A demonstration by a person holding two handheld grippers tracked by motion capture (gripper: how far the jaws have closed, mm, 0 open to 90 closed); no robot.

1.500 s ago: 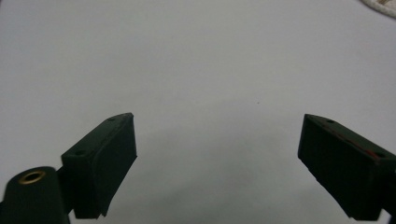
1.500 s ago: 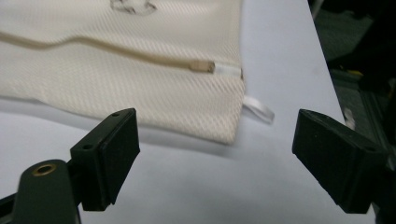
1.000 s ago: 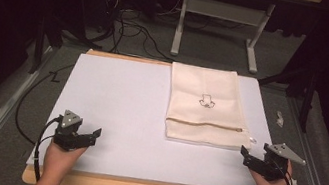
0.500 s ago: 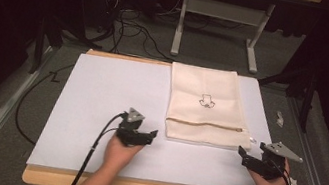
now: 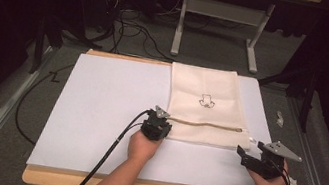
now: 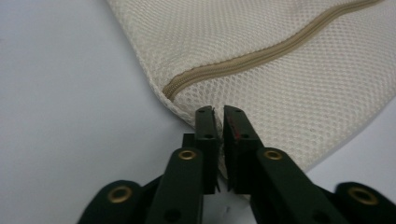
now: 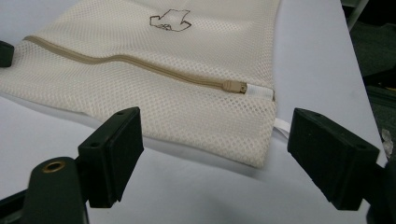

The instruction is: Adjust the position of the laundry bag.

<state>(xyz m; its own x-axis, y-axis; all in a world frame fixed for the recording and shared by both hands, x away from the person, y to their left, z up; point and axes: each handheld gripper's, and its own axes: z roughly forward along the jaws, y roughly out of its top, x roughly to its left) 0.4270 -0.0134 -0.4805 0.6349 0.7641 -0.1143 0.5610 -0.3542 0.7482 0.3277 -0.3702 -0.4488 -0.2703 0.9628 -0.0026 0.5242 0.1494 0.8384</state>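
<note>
On the left, we see the left gripper (image 5: 159, 123) at the near left corner of the bag (image 5: 206, 104), its jaws having just snapped together. In the left gripper view they pinch the mesh edge (image 6: 219, 119) just below the zip's closed end (image 6: 169, 89). The bag lies flat on the white sheet (image 5: 101, 97), toward its right half, a small black drawing (image 5: 206, 101) on its upper part. We cannot tell what is inside it, if anything. The zip (image 5: 207, 125) runs across, its pull (image 7: 234, 86) at the right end, so it is closed. At the right, the right gripper (image 5: 255, 156) hovers just off the near right corner, jaws spread wide, nothing between them.
</note>
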